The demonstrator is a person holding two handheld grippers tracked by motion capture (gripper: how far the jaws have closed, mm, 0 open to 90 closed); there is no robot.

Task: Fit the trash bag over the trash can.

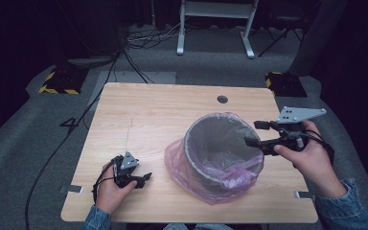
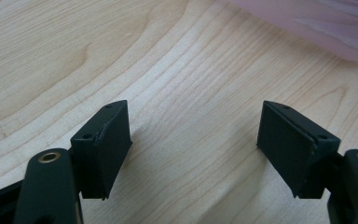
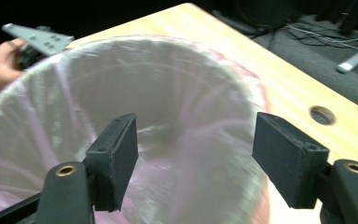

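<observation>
A round bin (image 1: 223, 153) stands on the wooden table (image 1: 139, 120), right of the middle and toward the near edge. A thin pink bag (image 1: 179, 160) lines it; the bag is folded over the rim and hangs loose down the outside, where it bunches on the table at the left and near side of the bin.

The right gripper (image 1: 260, 134) is held in the person's right hand (image 1: 311, 158) at the right side of the bin, above the table. Its jaws point left, toward the bin's right rim, and they are spread wide with nothing between them. In the right gripper view the two black pads (image 3: 116, 158) stand well apart, and the open mouth of the bin (image 3: 121, 116) with its pink lining is seen past them. Whether a jaw touches the rim cannot be told.

The left gripper (image 1: 141, 178) is in the left hand (image 1: 109, 191), low over the table near the near left corner, well apart from the bin. Its jaws are also spread, and the left gripper view shows only bare wood (image 2: 191, 93) between the pads, with a piece of the pink bag (image 2: 317, 23) at the far right.
</observation>
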